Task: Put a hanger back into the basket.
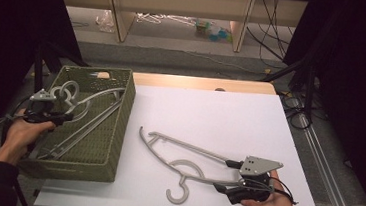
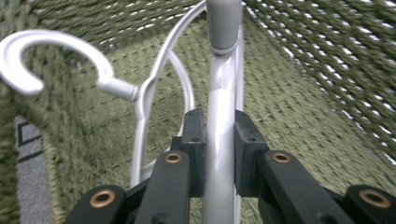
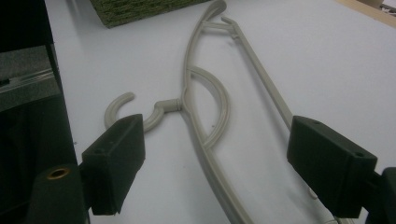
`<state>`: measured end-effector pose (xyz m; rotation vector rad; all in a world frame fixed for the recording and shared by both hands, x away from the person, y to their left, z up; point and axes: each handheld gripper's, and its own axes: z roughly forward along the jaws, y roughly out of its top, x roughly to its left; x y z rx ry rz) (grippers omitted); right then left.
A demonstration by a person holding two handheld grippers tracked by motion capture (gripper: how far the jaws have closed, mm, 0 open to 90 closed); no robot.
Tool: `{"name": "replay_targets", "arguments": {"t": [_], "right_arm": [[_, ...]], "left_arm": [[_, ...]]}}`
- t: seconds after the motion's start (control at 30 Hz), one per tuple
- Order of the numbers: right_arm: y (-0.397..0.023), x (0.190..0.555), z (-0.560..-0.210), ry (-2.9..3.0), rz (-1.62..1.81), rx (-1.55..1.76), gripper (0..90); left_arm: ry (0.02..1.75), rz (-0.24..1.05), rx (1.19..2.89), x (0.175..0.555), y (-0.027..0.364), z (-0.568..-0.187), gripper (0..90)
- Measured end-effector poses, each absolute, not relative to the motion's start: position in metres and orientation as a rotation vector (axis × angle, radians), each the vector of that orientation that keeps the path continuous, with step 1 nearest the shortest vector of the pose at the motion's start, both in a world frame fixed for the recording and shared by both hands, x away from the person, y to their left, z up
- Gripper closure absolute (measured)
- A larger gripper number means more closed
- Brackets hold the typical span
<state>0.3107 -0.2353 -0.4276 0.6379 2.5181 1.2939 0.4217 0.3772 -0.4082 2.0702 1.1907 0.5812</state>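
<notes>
Hanger [image 2: 219,140] pinched in left tongs [image 2: 219,135], low inside green woven basket [image 1: 118,127] beside another hanger [image 2: 140,93]. Right tongs [image 3: 215,163] wide over surface hanger [image 3: 205,116]. Risked hooks tangling on release.

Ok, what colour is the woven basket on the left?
Olive green; the basket weave shows best in the left gripper view.

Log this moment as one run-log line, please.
left gripper: shut on hanger in basket | green basket: on table's left | right gripper: jaws open around beige hanger on white table
</notes>
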Motion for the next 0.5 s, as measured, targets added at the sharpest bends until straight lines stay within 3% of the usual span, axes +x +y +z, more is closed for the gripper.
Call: {"name": "replay_targets", "arguments": {"t": [0.5], "right_arm": [[-0.2363, 0.3121, -0.4296, 2.523, 1.283, 0.652, 20.6]], "left_arm": [[1.384, 0.683, 2.091, 0.4262, 0.3728, -0.4185, 60.6]]}}
